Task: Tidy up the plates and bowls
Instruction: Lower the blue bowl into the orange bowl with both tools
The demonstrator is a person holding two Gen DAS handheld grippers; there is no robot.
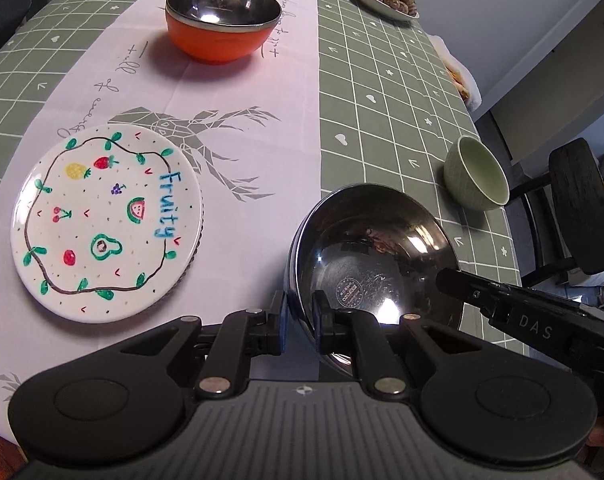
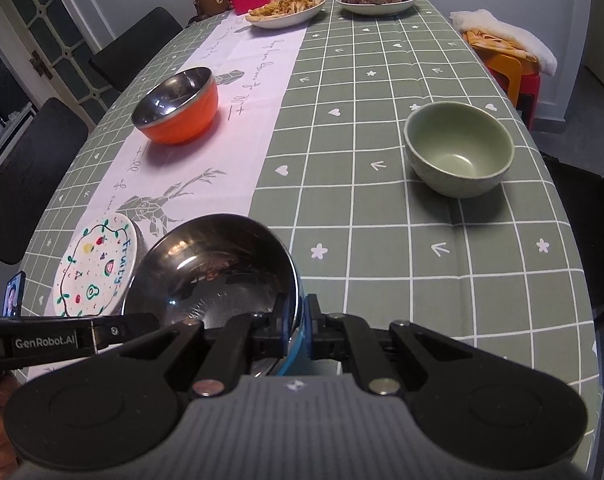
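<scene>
While both grippers pinch opposite sides of one rim, the blue steel-lined bowl (image 1: 376, 256) hangs tilted above the near edge of the table (image 2: 382, 128). Left gripper (image 1: 301, 320): fingers closed on the bowl's wall, one inside, one outside. Right gripper (image 2: 298, 330): same grip on the other side, blue outer skin visible between its fingers.

Progress, as a judgement: early. Nothing looks nested or stacked yet, save possibly the plate.
- Fruit-painted plate (image 1: 102, 220) lies on the white runner (image 1: 238, 80), just left of the held bowl; a dark edge under it may be a second plate, cannot confirm.
- Orange steel-lined bowl (image 1: 222, 20) sits alone farther up the runner, well apart.
- Green ceramic bowl (image 2: 460, 148) sits alone on the green checked cloth, to the right.
Left to do, probably: bring the three bowls together, settle the plate.

Hard to read:
- Bowl's underside and its clearance from the cloth are hidden by the gripper bodies.
- Two far dishes of food (image 2: 286, 10) are too distant to identify.
- Small screen (image 2: 14, 294) at the table's left edge is partly cut off.
</scene>
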